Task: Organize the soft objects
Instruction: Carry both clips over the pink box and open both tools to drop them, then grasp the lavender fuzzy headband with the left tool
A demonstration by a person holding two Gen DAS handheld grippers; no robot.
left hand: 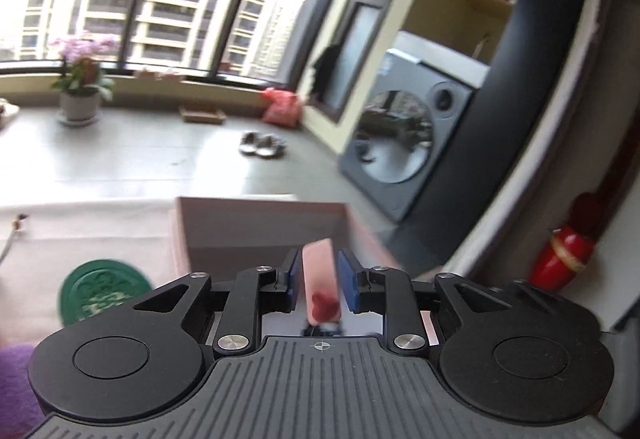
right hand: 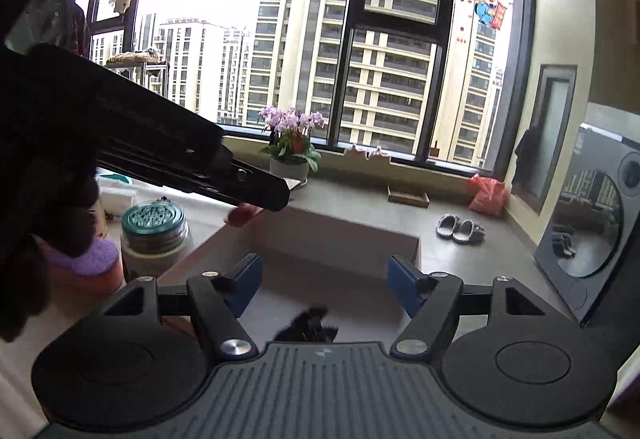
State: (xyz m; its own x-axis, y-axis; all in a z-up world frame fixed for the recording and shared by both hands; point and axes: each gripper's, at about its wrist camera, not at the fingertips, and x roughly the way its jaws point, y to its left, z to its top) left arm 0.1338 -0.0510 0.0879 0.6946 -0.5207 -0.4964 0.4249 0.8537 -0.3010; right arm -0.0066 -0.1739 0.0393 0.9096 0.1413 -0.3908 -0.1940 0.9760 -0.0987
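we held the left gripper (left hand: 319, 281) pinching a pink soft piece (left hand: 319, 279) above the box (left hand: 260, 215) to drop it in, the right gripper (right hand: 324, 287) spread and waiting.

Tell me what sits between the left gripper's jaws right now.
A pale pink soft strip with a red patch stands clamped between them, over the open pink box, seen in the left wrist view.

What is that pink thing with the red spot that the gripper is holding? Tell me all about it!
The pink thing is a flat, pale pink strip with a dark red blotch near its lower end. It looks soft, though blur hides detail. It stands upright, pinched between the blue pads of the left gripper, above the open pink box. In the right view only its red end peeks out beneath that gripper.
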